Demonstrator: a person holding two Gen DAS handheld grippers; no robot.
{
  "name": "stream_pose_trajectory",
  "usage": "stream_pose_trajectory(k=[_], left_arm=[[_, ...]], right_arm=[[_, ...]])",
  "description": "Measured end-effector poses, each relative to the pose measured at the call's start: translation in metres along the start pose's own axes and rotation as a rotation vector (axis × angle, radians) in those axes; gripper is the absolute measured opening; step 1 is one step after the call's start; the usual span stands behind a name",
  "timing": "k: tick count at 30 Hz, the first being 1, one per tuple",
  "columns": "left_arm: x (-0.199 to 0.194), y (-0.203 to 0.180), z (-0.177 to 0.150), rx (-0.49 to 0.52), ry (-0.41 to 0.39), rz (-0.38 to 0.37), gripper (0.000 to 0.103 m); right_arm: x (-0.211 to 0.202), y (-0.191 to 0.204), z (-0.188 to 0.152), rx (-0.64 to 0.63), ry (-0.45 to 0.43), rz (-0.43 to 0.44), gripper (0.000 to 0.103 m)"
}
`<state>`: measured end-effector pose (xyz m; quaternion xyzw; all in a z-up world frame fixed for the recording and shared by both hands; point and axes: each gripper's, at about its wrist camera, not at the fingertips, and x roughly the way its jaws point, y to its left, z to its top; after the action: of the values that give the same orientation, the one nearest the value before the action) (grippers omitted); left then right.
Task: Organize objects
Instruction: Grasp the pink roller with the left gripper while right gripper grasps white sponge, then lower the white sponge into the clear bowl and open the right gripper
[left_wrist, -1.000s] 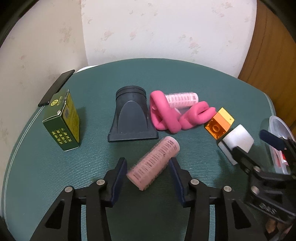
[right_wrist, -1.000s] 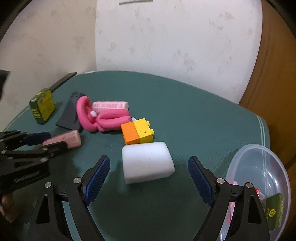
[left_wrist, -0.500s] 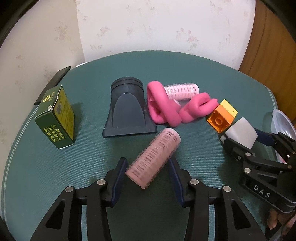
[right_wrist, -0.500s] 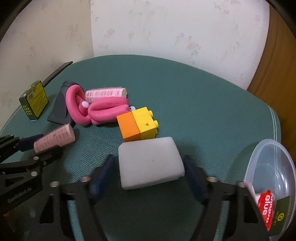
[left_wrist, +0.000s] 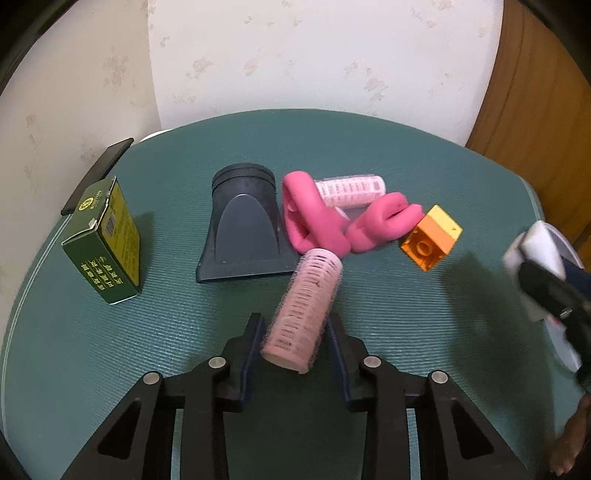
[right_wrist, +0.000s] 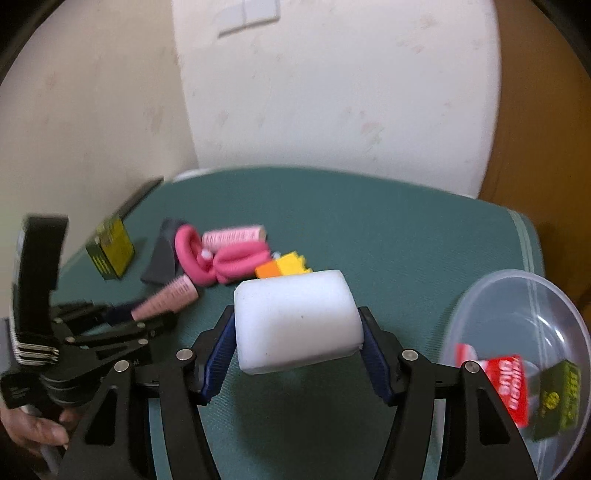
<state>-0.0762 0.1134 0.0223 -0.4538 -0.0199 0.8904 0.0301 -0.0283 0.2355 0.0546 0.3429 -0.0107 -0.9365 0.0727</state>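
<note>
**Both claws close on their picks as tabletop sort gets under way**

Lifted since a second ago, the white foam block (right_wrist: 297, 319) now hangs clear of the green table (right_wrist: 388, 240), pinched by its short ends in the right gripper (right_wrist: 299, 345), whose jaws have just been closing onto it; a second back it lay flat between wide-spread fingers. At the same time the left gripper (left_wrist: 295, 339) has just been closing on the pink hair roller (left_wrist: 304, 306), which lay loose and angled between its pads before and is now squeezed across its lower end, pointing forward from the claw.

Ahead of the left claw lie a dark hair-dryer nozzle (left_wrist: 242, 225), twisted pink foam curlers (left_wrist: 343, 225) and a second roller (left_wrist: 351, 190); an orange-and-yellow toy brick (left_wrist: 432, 236) sits forward and right, a green carton (left_wrist: 105, 240) forward and left. A clear plastic bowl (right_wrist: 517, 295), already holding a red glue pack (right_wrist: 508, 384) and another green carton, stands just right of the right claw.

Both picks look very light. The foam block appears soft, so a hard squeeze would likely dent it; the grip across its ends seems sound. The roller is a hollow, bristly tube, probably springy and grippy rather than slippery. Held near one end, it may tip; a hold nearer its middle would be steadier.
</note>
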Motion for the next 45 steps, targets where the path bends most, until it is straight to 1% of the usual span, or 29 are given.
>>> stream_pose_trajectory(k=[4, 6, 11, 15, 19, 22, 23, 25, 27, 29, 31, 33, 34, 35, 36, 38, 42, 45], left_arm=[[-0.009, -0.005, 0.000, 0.007, -0.022, -0.017, 0.032], [-0.012, -0.006, 0.000, 0.008, -0.027, -0.028, 0.031], [-0.017, -0.011, -0.001, 0.019, -0.035, -0.042, 0.031], [-0.010, -0.015, -0.001, 0.029, -0.006, -0.044, 0.031], [0.000, -0.013, -0.002, 0.012, 0.033, -0.059, 0.032], [0.002, -0.015, -0.002, 0.012, 0.028, -0.056, 0.033], [0.002, -0.015, -0.002, 0.013, 0.027, -0.055, 0.034], [0.002, -0.018, -0.003, 0.017, 0.025, -0.057, 0.040], [0.003, -0.018, -0.003, 0.021, 0.026, -0.076, 0.055], [0.003, -0.020, -0.003, 0.025, 0.021, -0.071, 0.064], [0.005, -0.022, -0.002, 0.038, 0.018, -0.049, 0.064], [0.006, -0.023, -0.002, 0.050, 0.014, -0.035, 0.061], [0.006, -0.023, -0.002, 0.054, 0.009, -0.028, 0.057], [0.006, -0.023, -0.002, 0.057, 0.006, -0.014, 0.045], [0.007, -0.022, -0.001, 0.057, 0.003, -0.012, 0.037], [0.005, -0.019, -0.001, 0.044, -0.001, -0.017, 0.030], [0.002, -0.017, -0.001, 0.032, -0.011, -0.016, 0.029], [-0.003, -0.016, -0.002, 0.022, -0.025, -0.023, 0.029]], right_arm=[[-0.023, -0.021, -0.005, 0.063, -0.064, -0.047, 0.064], [-0.031, -0.031, -0.003, 0.098, -0.085, -0.068, 0.064], [-0.047, -0.059, -0.010, 0.180, -0.120, -0.120, 0.064], [-0.058, -0.080, -0.016, 0.239, -0.137, -0.151, 0.064], [-0.070, -0.097, -0.021, 0.276, -0.149, -0.175, 0.064], [-0.077, -0.109, -0.028, 0.307, -0.150, -0.204, 0.064], [-0.079, -0.113, -0.032, 0.320, -0.148, -0.211, 0.064], [-0.083, -0.123, -0.038, 0.350, -0.141, -0.223, 0.064], [-0.086, -0.130, -0.043, 0.375, -0.135, -0.232, 0.065], [-0.089, -0.135, -0.046, 0.389, -0.133, -0.240, 0.065], [-0.090, -0.137, -0.047, 0.392, -0.133, -0.244, 0.065], [-0.091, -0.137, -0.048, 0.392, -0.130, -0.247, 0.065], [-0.091, -0.138, -0.048, 0.392, -0.128, -0.248, 0.065], [-0.091, -0.138, -0.049, 0.393, -0.126, -0.252, 0.065], [-0.091, -0.138, -0.049, 0.394, -0.125, -0.258, 0.065], [-0.091, -0.140, -0.050, 0.398, -0.121, -0.277, 0.066], [-0.093, -0.147, -0.053, 0.417, -0.119, -0.301, 0.067], [-0.096, -0.151, -0.055, 0.434, -0.128, -0.298, 0.070]])
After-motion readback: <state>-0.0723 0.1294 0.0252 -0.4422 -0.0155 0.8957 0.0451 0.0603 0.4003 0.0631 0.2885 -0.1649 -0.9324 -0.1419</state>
